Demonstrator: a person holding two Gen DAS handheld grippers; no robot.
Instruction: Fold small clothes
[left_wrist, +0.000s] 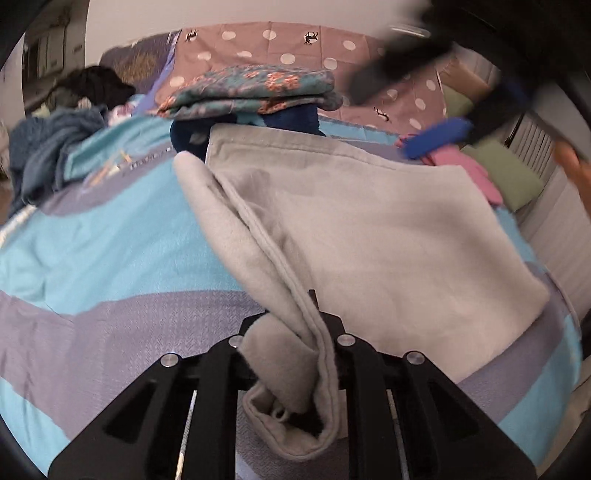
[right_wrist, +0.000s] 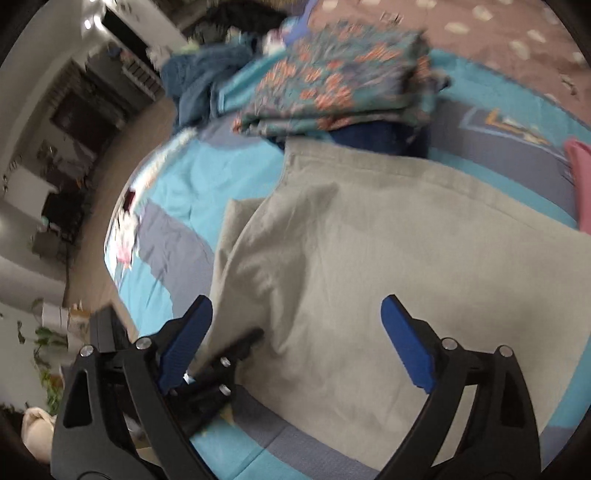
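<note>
A light grey fleece garment (left_wrist: 388, 229) lies spread on the blue and grey bedspread (left_wrist: 92, 258). My left gripper (left_wrist: 295, 332) is shut on the garment's near left edge, with a bunched fold of cloth between its black fingers. My right gripper (right_wrist: 295, 332) is open and empty, its blue pads (right_wrist: 406, 343) hovering above the grey garment (right_wrist: 388, 258). It also shows blurred at the top right of the left wrist view (left_wrist: 436, 136). The left gripper shows in the right wrist view (right_wrist: 225, 362), low on the garment's left edge.
A folded floral teal cloth (left_wrist: 255, 88) lies on a dark blue item (left_wrist: 291, 118) behind the garment. A blue-grey pile (left_wrist: 44, 147) lies far left, pink (left_wrist: 465, 166) and green (left_wrist: 506, 173) pieces far right. The bed's left edge and floor (right_wrist: 110, 155) show in the right wrist view.
</note>
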